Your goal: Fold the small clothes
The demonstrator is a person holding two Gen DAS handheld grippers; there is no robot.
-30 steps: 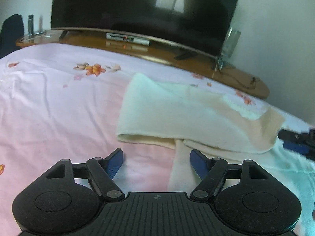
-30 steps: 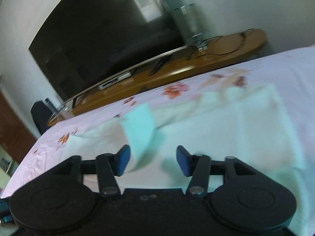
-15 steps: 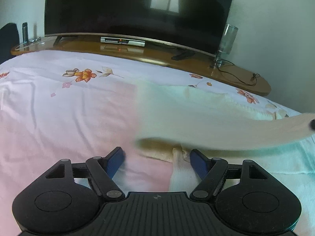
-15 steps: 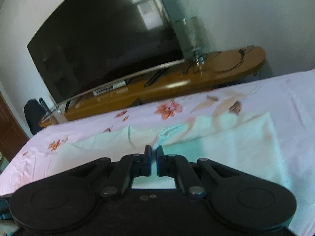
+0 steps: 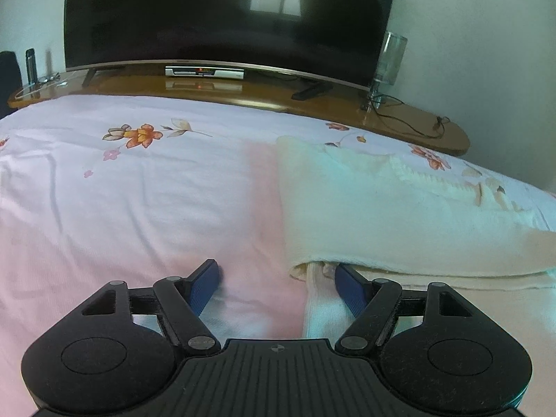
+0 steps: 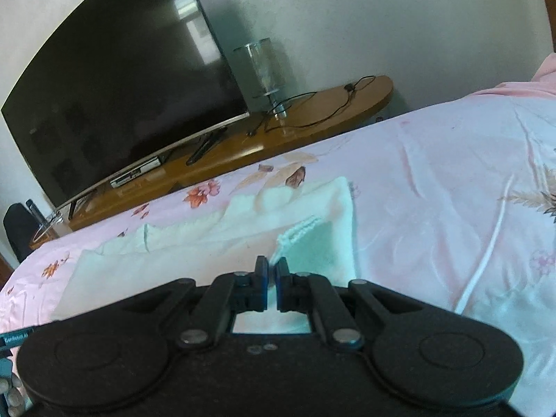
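Currently we have the cream knit garment (image 5: pixel 399 215) lying flat on the bed (image 5: pixel 139 191), over the pink floral sheet, folded over itself so an upper layer covers a lower one. Left hand-held gripper (image 5: pixel 278 279) sits low over the near edge of the garment with its jaws spread wide: the left blue pad (image 5: pixel 205 286) rests over bare sheet, the right one at the fold edge where the upper layer overhangs. Nothing is pinched between them. We can't tell whether the right pad actually touches the cloth. Right hand-held gripper (image 6: pixel 271 278) has its jaws drawn nearly together, only a thin gap showing; we see the garment (image 6: pixel 208 243) right beyond the tips, with a ribbed edge (image 6: pixel 299 229) curling up just ahead of them, but whether fabric is caught in that gap we cannot tell. In the right wrist view a white cord (image 6: pixel 486 267) runs across the sheet well to the right of the garment. Beyond the bed: a wooden TV stand (image 5: pixel 312 104) carrying a large dark TV (image 5: pixel 226 17), a set-top box (image 5: pixel 205 72), a glass lamp (image 5: pixel 389 60).
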